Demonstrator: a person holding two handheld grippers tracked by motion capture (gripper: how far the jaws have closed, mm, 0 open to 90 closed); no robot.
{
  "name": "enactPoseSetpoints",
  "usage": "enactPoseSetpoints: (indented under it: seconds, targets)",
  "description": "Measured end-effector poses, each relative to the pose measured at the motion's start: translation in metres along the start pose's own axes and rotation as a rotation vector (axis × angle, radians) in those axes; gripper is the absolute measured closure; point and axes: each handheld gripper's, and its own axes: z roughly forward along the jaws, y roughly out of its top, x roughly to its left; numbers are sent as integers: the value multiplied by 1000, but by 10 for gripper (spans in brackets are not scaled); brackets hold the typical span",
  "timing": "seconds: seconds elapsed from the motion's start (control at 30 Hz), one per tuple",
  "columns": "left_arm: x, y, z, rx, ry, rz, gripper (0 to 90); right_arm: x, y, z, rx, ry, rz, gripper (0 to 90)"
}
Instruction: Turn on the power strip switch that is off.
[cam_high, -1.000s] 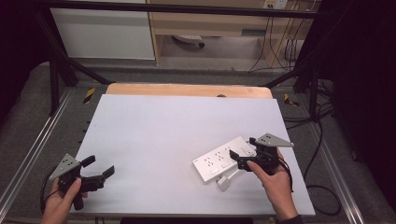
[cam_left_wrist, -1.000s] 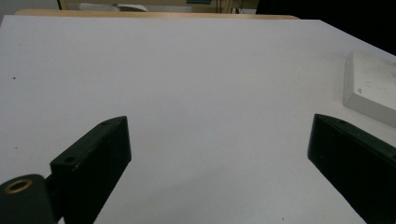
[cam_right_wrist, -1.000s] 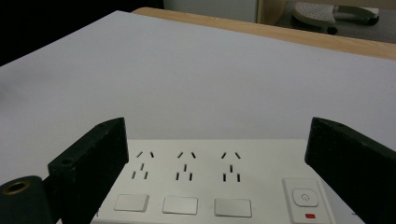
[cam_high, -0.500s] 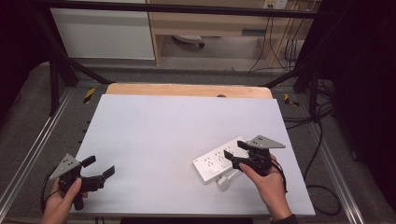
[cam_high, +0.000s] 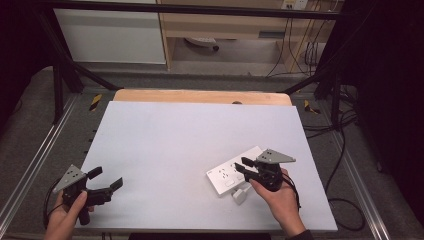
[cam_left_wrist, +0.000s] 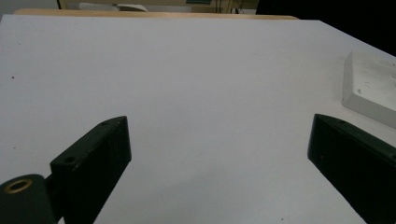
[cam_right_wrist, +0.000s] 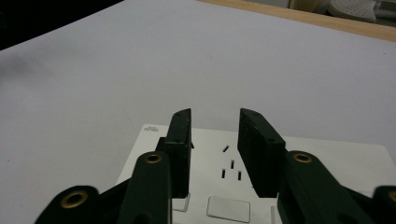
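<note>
A white power strip (cam_high: 229, 174) lies flat on the white table top (cam_high: 190, 130) at the front right, with a small white plug (cam_high: 240, 194) at its near edge. My right gripper (cam_high: 240, 165) hovers over the strip's near end. In the right gripper view its jaws (cam_right_wrist: 215, 128) stand a narrow gap apart and have just been closing. Nothing is between them, and the strip's (cam_right_wrist: 327, 158) socket slots show below the gap. My left gripper (cam_high: 106, 178) rests at the front left corner. It is wide open (cam_left_wrist: 219, 140) and empty, with the strip's (cam_left_wrist: 371, 86) end far off to its right.
A wooden strip (cam_high: 200, 96) borders the table's far edge. Metal rails (cam_high: 30, 165) run along both sides of the table. Cables (cam_high: 345, 150) lie on the floor at the right, and cabinets stand beyond the table.
The right gripper has shifted a little to the left and lower over the power strip, and its jaws have narrowed from wide to a small gap. The left gripper has stayed put.
</note>
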Motion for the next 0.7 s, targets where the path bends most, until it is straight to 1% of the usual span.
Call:
enactPoseSetpoints:
  seconds: [0.07, 0.1, 0.27, 0.3, 0.47, 0.53, 0.7]
  targets:
    - [0, 0, 0, 0, 1, 2, 61, 0, -1, 0, 3, 4, 0, 687]
    - [0, 0, 0, 1, 1, 4, 61, 1, -3, 3, 1, 11, 1, 719]
    - [0, 0, 0, 0, 0, 6, 61, 2, -6, 6, 7, 18, 0, 759]
    - [0, 0, 0, 0, 0, 6, 60, 4, -7, 7, 10, 23, 6, 778]
    - [0, 1, 0, -1, 5, 5, 61, 8, -11, 11, 13, 38, -1, 824]
    - [0, 1, 0, -2, 5, 5, 61, 9, -13, 11, 11, 36, -9, 849]
    - [0, 0, 0, 0, 6, 4, 61, 11, -15, 12, 12, 39, -2, 881]
